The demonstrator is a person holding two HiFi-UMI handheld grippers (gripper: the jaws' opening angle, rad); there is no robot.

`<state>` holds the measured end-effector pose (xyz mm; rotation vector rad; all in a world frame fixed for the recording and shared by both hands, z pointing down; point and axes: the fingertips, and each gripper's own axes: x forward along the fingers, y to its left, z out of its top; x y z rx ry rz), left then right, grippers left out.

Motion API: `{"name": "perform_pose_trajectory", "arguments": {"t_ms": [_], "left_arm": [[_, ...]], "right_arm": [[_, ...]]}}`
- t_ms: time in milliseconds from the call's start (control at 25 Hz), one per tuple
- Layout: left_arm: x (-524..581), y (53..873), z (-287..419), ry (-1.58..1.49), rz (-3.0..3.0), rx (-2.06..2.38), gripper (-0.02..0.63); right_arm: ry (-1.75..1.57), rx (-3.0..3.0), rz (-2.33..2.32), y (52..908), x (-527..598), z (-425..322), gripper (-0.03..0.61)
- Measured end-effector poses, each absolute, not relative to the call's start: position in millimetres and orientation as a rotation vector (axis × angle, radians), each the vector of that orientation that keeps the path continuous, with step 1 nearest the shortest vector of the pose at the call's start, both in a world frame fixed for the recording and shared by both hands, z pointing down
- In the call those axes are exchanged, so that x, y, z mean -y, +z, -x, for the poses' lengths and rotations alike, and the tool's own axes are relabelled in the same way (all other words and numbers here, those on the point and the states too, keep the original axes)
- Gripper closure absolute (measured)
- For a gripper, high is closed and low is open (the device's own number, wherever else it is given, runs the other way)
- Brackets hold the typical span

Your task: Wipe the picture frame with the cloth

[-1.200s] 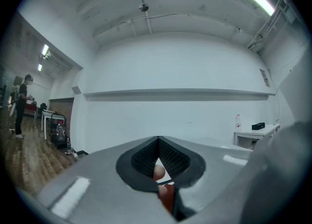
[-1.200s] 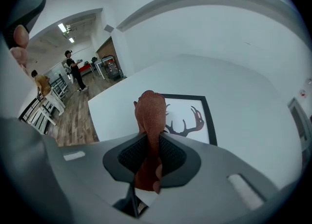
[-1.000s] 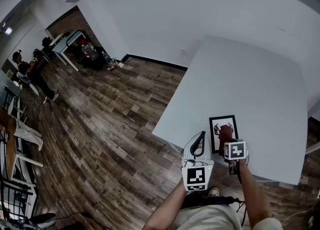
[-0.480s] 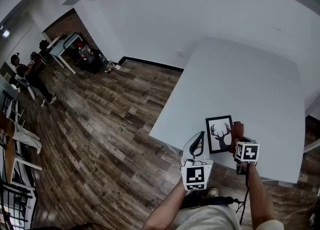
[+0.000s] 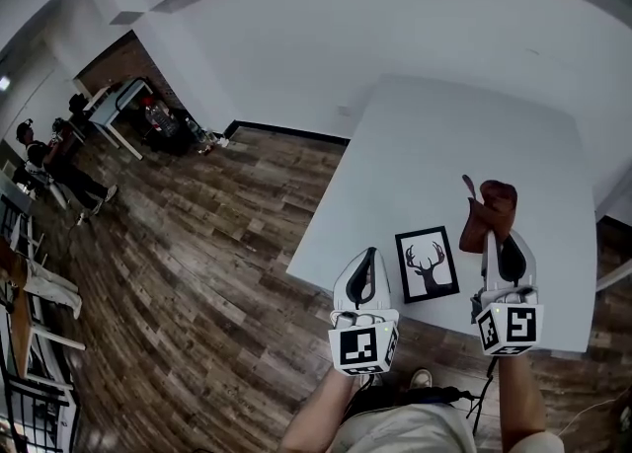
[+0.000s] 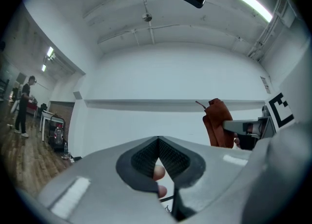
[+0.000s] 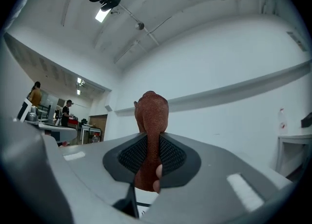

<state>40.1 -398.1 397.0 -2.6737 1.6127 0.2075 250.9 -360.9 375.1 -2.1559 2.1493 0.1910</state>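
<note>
A black picture frame (image 5: 427, 264) with a deer drawing lies flat near the front edge of the white table (image 5: 464, 135). My right gripper (image 5: 498, 238) is just right of the frame, shut on a brown cloth (image 5: 489, 206) that sticks up bunched beyond its tips. The right gripper view shows the cloth (image 7: 151, 113) pinched between the dark pads, with the right gripper (image 7: 152, 142) tilted up toward the wall. My left gripper (image 5: 368, 255) hovers left of the frame, shut and empty. In the left gripper view its tips (image 6: 158, 141) meet and the cloth (image 6: 217, 123) hangs at the right.
The table's left and front edges drop to a wood plank floor (image 5: 197, 244). Far off at the left are people (image 5: 54, 150) and a desk (image 5: 118, 96) with bags by the wall. White walls stand behind the table.
My right gripper has lifted the cloth off the frame and swung it right and farther out, so the deer drawing is uncovered. Both grippers now tilt upward, and the left one has shifted slightly left.
</note>
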Motion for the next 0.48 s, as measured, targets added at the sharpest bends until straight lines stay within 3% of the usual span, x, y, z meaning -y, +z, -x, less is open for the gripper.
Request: {"name": "perform_pose_trajectory", "arguments": {"t_ms": [480], "left_arm": [[399.7,393.3,-42.6,0.191,2.641,-1.597,0.614]], "right_arm": [[0.21,-2.129,2.171,374.8,359.9,-252.8,0.492]]}}
